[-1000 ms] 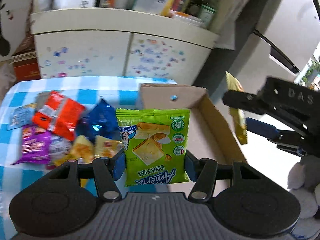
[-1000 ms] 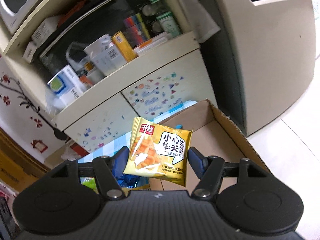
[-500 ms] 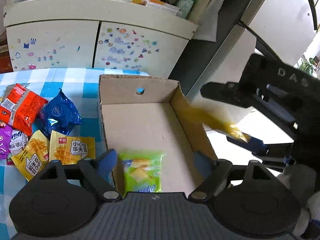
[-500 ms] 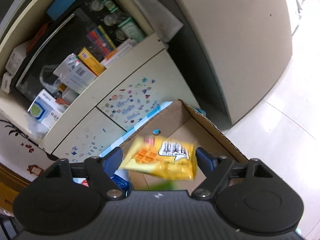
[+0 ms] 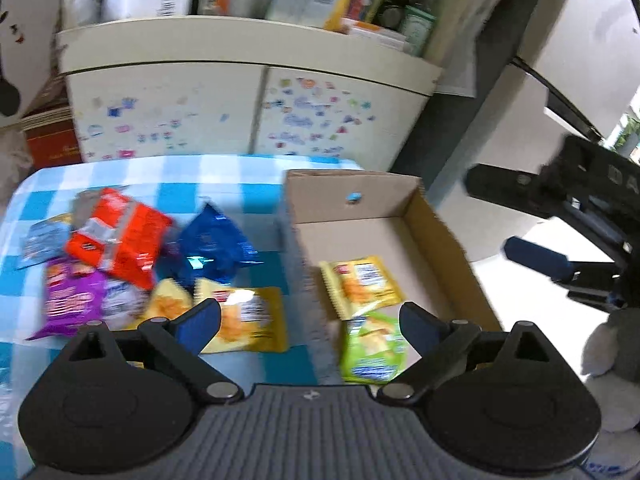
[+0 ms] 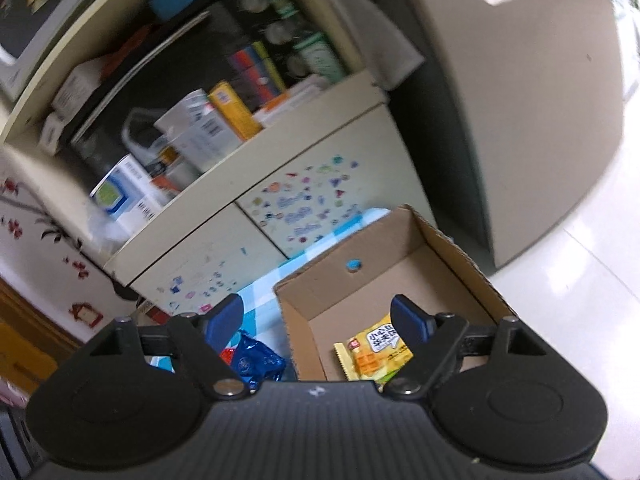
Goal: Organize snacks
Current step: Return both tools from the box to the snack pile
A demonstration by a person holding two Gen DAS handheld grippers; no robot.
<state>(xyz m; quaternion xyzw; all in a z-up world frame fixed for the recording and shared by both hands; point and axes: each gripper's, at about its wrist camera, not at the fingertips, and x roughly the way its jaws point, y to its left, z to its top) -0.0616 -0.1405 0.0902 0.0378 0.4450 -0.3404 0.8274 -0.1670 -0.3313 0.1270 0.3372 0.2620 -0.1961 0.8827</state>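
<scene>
An open cardboard box (image 5: 442,236) stands on the right of the blue-checked table (image 5: 224,176). A yellow waffle packet (image 5: 360,286) and a green cracker packet (image 5: 374,346) lie loose on its floor. My left gripper (image 5: 310,326) hovers over the box's near left edge, jaws opening, nothing between them. To the box's right my right gripper (image 5: 494,216) is open and empty. In the right wrist view that gripper (image 6: 316,316) looks down on the box (image 6: 320,280) and the yellow packet (image 6: 376,350).
Several loose snacks lie left of the box: a red packet (image 5: 116,240), a blue one (image 5: 212,246), a purple one (image 5: 70,300) and a yellow waffle packet (image 5: 244,320). A stickered white cabinet (image 5: 248,108) with a crowded shelf stands behind the table.
Both grippers let go. The green packet fell from the left jaws and the yellow packet from the right jaws into the box. The left jaws spread wider and swung back toward the snack pile.
</scene>
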